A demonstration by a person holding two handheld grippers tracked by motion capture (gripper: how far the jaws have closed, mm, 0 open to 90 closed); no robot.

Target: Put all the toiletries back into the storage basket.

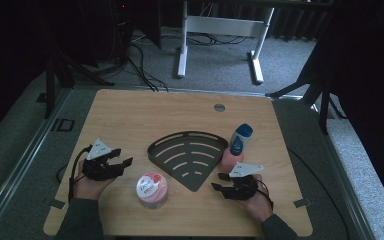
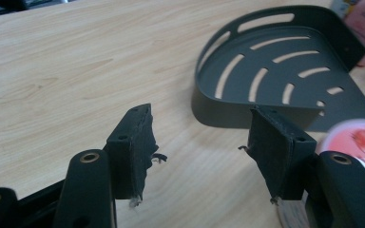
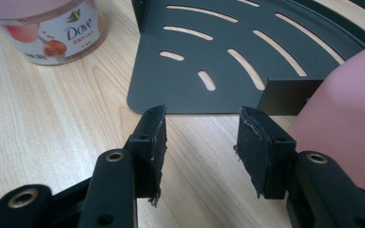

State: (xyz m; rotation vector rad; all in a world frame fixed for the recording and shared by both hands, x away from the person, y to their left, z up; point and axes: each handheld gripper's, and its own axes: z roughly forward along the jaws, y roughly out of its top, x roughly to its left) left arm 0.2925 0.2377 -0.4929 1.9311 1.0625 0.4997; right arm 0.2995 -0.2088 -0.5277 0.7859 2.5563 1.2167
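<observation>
on the pale wooden table [image 1: 130, 115], both hand-held grippers, left [image 1: 122, 159] and right [image 1: 219, 181], gape empty; close squarely round the pink lidded jar [image 1: 152, 189] before lifting toward the dark slotted corner shelf [image 1: 190, 155].

Matt dark metal rack [image 1: 187, 157] (slotted), wood-grain table [image 1: 130, 115].

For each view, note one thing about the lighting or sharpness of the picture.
High view: dim, with dark surroundings beyond the table. Left gripper view: bright, shelf tray sharp, pink jar blurred at the edge. Right gripper view: evenly lit, jar label readable, pink bottle a soft blur up close.
</observation>
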